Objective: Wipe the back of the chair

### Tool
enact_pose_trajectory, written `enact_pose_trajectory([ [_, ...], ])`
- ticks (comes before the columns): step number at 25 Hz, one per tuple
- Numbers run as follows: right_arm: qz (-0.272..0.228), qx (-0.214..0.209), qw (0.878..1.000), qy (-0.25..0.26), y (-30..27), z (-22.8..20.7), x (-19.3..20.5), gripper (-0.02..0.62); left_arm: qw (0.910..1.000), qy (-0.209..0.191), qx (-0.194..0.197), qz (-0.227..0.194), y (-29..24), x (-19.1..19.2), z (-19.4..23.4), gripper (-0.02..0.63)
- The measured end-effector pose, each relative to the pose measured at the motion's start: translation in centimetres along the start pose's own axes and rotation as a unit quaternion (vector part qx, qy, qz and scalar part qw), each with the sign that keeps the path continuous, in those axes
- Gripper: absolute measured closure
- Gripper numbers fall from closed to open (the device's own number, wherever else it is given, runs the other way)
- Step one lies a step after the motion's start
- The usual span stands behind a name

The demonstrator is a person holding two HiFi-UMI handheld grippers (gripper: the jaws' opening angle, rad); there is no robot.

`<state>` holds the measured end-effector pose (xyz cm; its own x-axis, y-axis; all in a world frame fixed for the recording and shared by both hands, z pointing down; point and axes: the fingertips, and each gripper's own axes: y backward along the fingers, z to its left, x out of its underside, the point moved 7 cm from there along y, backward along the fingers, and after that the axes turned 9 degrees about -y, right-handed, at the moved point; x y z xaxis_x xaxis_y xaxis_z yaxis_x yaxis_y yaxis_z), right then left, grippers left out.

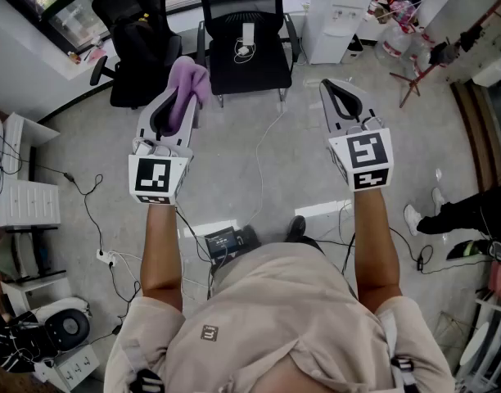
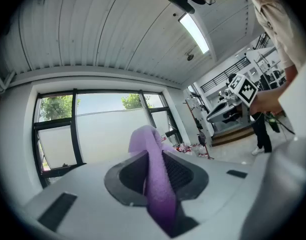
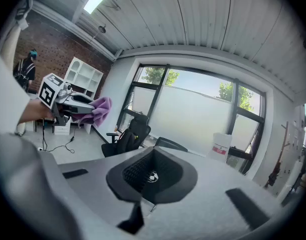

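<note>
Though apart from the mesh-backed chair (image 1: 267, 68) — purple cloth (image 1: 191, 82) in left tool (image 2: 154, 156).

A polished grey floor (image 1: 226, 174) spreads out below. Tall dark-framed windows (image 3: 193, 116) fill the far wall, with green trees (image 2: 55, 106) outside. The ribbed pale ceiling (image 3: 218, 19) carries a strip light (image 2: 194, 32). A white shelf unit (image 3: 85, 76) stands against a brick wall (image 3: 53, 54)

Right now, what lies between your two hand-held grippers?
The head view shows only grey floor crossed by a thin white cable between the left hand-held gripper, clamping a purple cloth, and the right hand-held gripper.
</note>
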<state>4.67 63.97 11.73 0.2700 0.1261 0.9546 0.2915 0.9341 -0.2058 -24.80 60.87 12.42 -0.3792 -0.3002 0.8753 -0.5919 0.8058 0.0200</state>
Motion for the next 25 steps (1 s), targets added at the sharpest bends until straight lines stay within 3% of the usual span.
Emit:
enact_pose_trajectory([
  [25,-0.004,0.025,0.999,-0.022,-2.9,3.0,-0.5,0.601,0.9997,0.002,0.018,-0.016,0.6,2.9,3.6,0.523],
])
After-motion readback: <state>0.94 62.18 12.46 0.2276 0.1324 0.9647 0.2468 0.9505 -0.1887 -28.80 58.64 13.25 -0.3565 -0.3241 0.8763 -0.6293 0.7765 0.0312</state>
